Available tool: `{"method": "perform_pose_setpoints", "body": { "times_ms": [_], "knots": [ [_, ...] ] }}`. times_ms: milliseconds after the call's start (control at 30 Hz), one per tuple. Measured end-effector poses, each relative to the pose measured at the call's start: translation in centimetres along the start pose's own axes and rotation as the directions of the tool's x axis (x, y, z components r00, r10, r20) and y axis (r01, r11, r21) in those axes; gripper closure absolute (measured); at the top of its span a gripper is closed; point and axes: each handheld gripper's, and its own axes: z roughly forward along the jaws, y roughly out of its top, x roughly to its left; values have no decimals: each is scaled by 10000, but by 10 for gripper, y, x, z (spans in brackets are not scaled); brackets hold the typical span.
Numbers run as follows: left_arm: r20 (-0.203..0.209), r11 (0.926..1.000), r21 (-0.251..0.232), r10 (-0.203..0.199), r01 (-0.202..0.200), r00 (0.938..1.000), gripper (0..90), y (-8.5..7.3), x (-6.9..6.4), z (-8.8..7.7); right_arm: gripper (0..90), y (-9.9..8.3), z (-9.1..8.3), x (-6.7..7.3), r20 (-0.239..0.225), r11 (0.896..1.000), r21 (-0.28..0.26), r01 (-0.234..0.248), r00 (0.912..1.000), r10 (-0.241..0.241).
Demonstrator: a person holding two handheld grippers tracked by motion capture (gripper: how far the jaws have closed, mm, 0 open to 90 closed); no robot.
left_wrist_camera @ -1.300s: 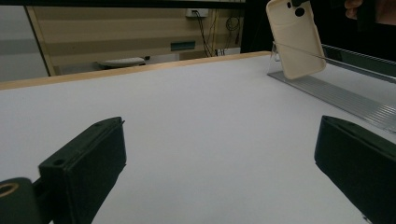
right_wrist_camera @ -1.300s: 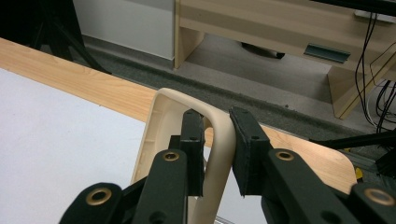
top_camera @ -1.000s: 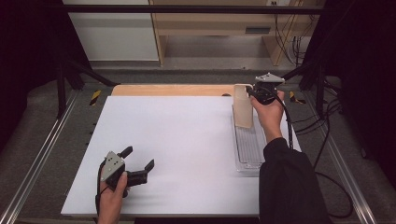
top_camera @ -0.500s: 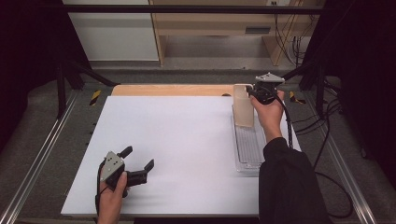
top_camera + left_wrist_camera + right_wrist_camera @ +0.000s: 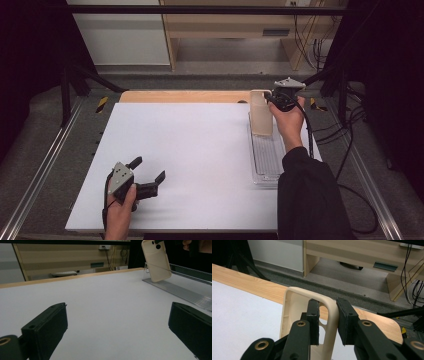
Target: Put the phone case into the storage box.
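Note:
A beige phone case point(image 5: 260, 117) hangs tilted over the far end of a clear plastic tray point(image 5: 265, 160) at the right of the white table top point(image 5: 190, 150). My right gripper point(image 5: 267, 96) is shut on the case's top edge. In the right gripper view one jaw sits inside the case point(image 5: 292, 312) by its camera cut-out and the other outside its wall, with the right gripper point(image 5: 328, 306) pinching that wall. My left gripper point(image 5: 148, 168) rests open near the front left of the table with nothing between its jaws. The left gripper view point(image 5: 117, 312) shows the case point(image 5: 156, 261) far off over the tray point(image 5: 180, 290).
A wooden strip point(image 5: 185, 96) borders the white top at the back. Metal rails point(image 5: 45, 165) run along both sides of the table. Cables point(image 5: 345, 165) trail over the dark floor at the right. A wooden cabinet point(image 5: 240, 25) stands behind.

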Motion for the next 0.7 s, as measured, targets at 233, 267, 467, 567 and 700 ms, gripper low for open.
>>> {"method": "perform_pose_setpoints", "body": {
  "times_ms": [233, 267, 467, 567, 700],
  "knots": [
    [6, 10000, 12, -10, 10, 10000, 21, 0, 1, 0, 693, 4, 2, 0, 52, 10000, 43, -73, 10000, 73],
    [10, 10000, 15, -12, 12, 10000, 21, 0, 1, 0, 679, 4, 2, 0, 53, 9999, 14, -104, 9999, 103],
    [19, 10000, 12, -3, 3, 10000, 21, 0, 0, 0, 542, 5, 1, -1, 222, 9991, 30, -421, 9989, 420],
    [24, 10000, -8, -5, 5, 10000, 21, 0, 0, 0, 513, 5, 0, -2, 276, 9988, 21, -498, 9984, 497],
    [6, 10000, -9, -24, 24, 10000, 21, 0, 0, 0, 436, 6, -3, -2, 336, 9981, 58, -610, 9976, 608]
  ]
}}
